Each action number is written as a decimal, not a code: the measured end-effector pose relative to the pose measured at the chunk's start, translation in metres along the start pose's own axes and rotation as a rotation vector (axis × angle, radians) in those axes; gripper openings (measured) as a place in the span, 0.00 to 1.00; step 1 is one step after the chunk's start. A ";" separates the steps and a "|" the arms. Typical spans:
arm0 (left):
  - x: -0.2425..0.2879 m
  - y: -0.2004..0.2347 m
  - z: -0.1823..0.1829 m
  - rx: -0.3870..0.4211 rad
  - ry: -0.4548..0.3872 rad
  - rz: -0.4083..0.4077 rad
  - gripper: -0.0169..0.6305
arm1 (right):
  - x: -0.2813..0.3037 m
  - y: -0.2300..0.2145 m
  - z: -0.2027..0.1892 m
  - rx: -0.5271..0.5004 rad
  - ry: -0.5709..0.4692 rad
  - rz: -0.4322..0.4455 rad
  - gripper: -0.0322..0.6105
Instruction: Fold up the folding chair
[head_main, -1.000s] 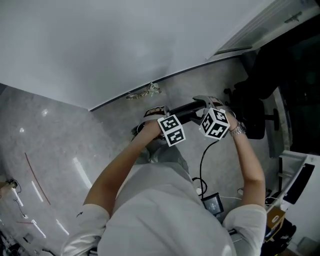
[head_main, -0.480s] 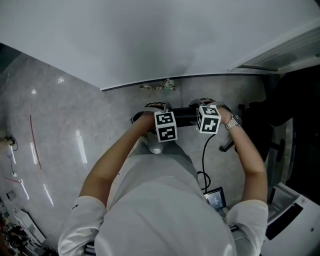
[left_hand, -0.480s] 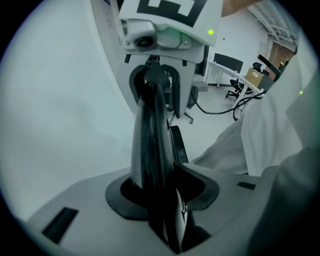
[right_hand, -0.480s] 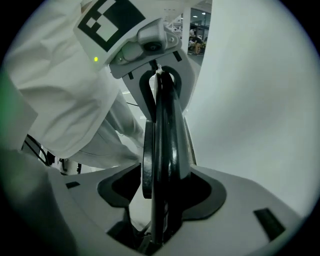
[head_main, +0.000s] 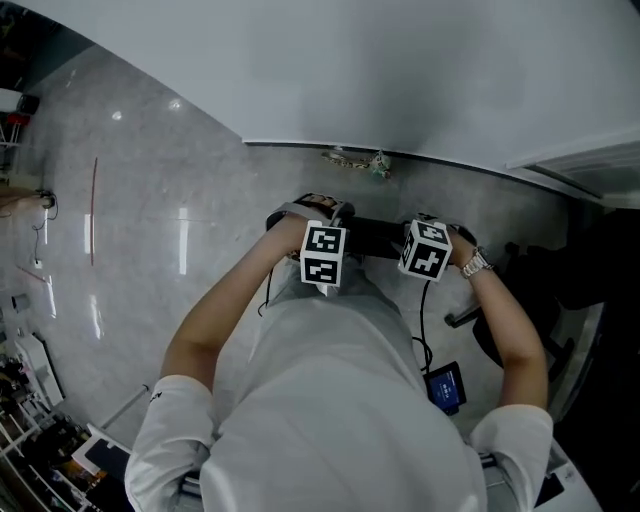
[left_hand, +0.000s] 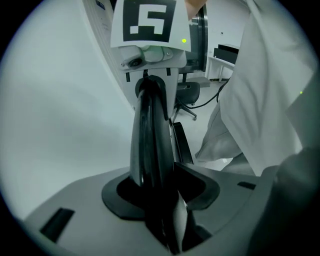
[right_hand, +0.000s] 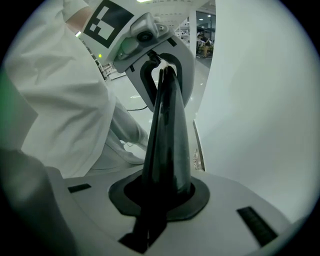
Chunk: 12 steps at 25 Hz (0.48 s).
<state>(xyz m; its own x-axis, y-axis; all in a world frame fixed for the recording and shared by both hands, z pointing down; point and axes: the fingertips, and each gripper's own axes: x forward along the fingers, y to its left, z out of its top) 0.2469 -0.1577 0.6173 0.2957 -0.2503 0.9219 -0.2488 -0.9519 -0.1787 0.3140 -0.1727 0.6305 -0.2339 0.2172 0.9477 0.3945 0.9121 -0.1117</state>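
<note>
Standing over the folding chair, the person has both tongs on its black top edge, which runs left to right near the foot of the white wall. The left tongs clamp the left end. The right tongs have just been closing and now pinch the right end.

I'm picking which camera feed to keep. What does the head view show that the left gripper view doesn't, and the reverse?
Only the head view: the wristwatch, the blue-screened device, and the debris at the foot of the white wall. Only the left gripper view: the jaws of the left gripper clamped on the black bar of the folding chair, seen close. Both: that bar, the wall, the office chair, and the right gripper, whose jaws have just been closing with the bar between them.
</note>
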 end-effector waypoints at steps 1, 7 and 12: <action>0.001 0.000 -0.003 -0.007 0.013 -0.004 0.28 | 0.000 -0.001 0.001 0.000 -0.001 -0.001 0.15; 0.005 0.004 -0.021 -0.079 0.081 -0.028 0.27 | 0.000 -0.008 0.009 0.015 0.004 0.008 0.14; -0.001 -0.016 -0.020 -0.090 0.066 -0.092 0.18 | 0.002 0.006 0.012 0.051 0.014 0.010 0.14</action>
<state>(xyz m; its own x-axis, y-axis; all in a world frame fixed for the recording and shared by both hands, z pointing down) 0.2322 -0.1387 0.6261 0.2609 -0.1480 0.9540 -0.3056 -0.9500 -0.0638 0.3053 -0.1630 0.6280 -0.2177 0.2219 0.9505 0.3505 0.9266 -0.1360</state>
